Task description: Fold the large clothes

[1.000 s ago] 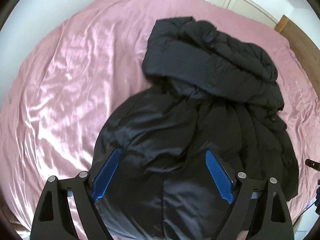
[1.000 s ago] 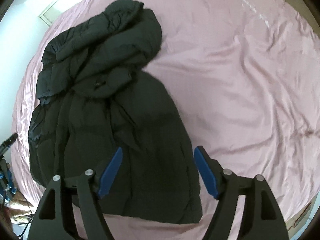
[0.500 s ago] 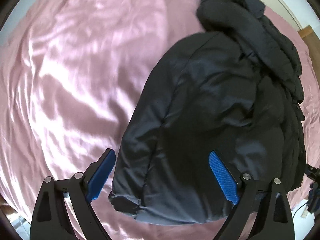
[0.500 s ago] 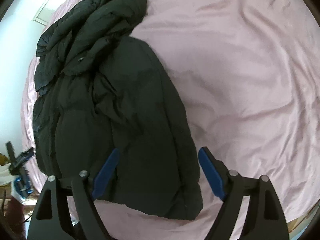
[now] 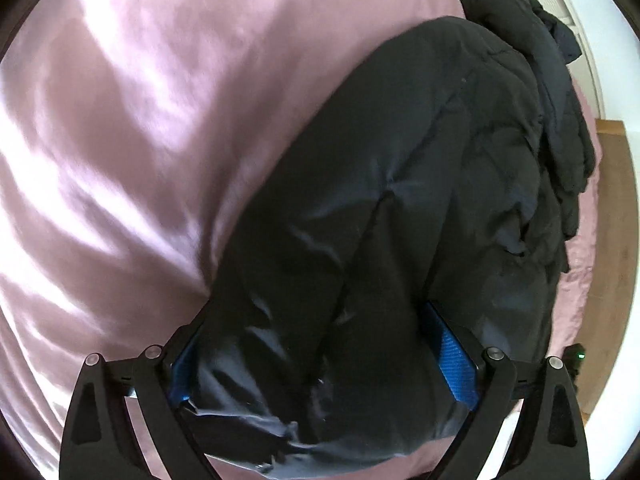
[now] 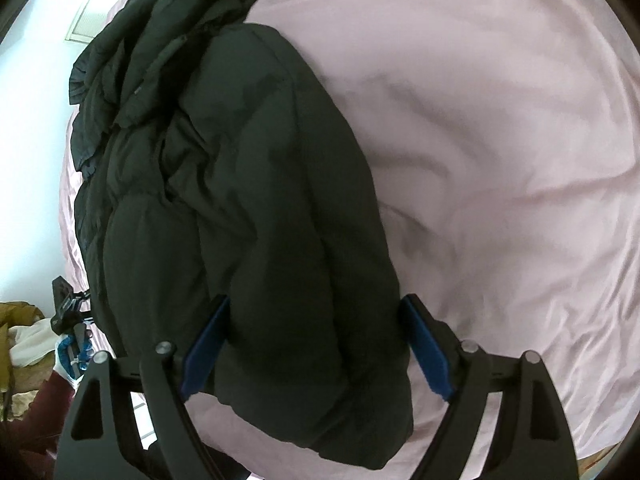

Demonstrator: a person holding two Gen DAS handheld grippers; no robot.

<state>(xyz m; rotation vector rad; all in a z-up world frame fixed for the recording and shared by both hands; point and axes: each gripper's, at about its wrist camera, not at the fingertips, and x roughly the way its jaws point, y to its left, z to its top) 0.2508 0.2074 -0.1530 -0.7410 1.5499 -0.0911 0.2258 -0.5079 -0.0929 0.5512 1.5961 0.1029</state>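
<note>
A black puffer jacket (image 5: 400,160) lies lengthwise on a pink satin sheet (image 5: 120,120), its hood bunched at the far end. My left gripper (image 5: 316,312) is down on the jacket's near hem, jaws wide. The padded fabric bulges between its fingers and covers most of the left blue pad (image 5: 182,376). In the right wrist view the same jacket (image 6: 240,160) fills the gap of my right gripper (image 6: 316,300), also wide. Its blue pads (image 6: 428,352) stand at either side of the hem corner without squeezing it.
The pink sheet (image 6: 500,120) spreads wide beside the jacket. A wooden floor strip (image 5: 616,240) and a white wall lie past the bed's edge. A gloved hand holding the other gripper (image 6: 72,344) and piled cloth (image 6: 24,340) show at lower left.
Both grippers have dropped toward the jacket's near hem and spread their jaws a little wider. The jacket now sits between the fingers of each, much larger in view.
</note>
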